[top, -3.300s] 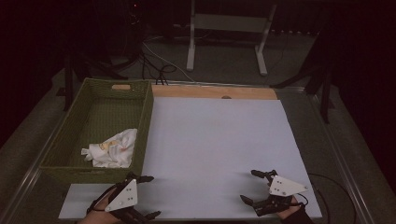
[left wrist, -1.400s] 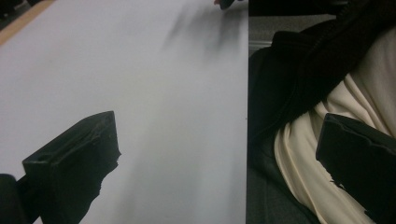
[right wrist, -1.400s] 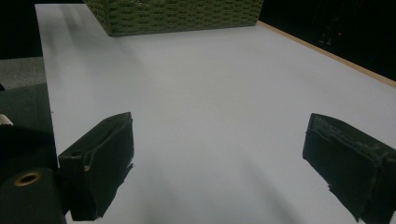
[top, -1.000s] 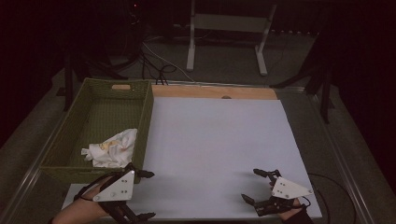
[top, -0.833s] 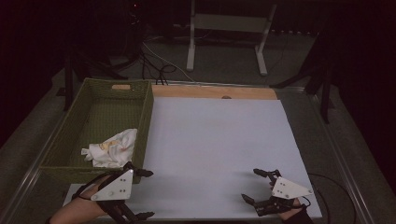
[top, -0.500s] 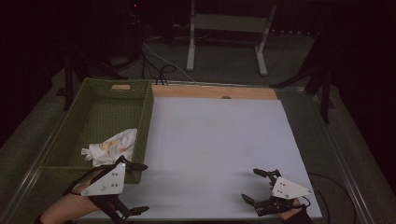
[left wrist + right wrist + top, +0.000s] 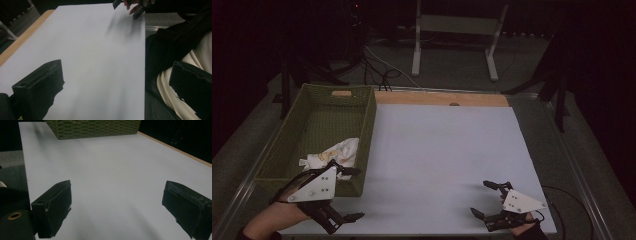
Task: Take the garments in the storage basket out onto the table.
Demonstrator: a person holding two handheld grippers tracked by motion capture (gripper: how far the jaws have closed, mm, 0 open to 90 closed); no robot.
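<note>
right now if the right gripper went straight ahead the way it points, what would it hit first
Probably the green wicker basket. The right gripper is open over bare white sheet, and the basket's side stands at the sheet's far end; depth is hard to judge.

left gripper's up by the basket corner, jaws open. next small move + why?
Probably ease the left gripper forward over the green basket's near rim, toward the crumpled white cloth. Its jaws are open and empty, and the cloth lies just beyond it. The right gripper sits open on the white sheet.
</note>
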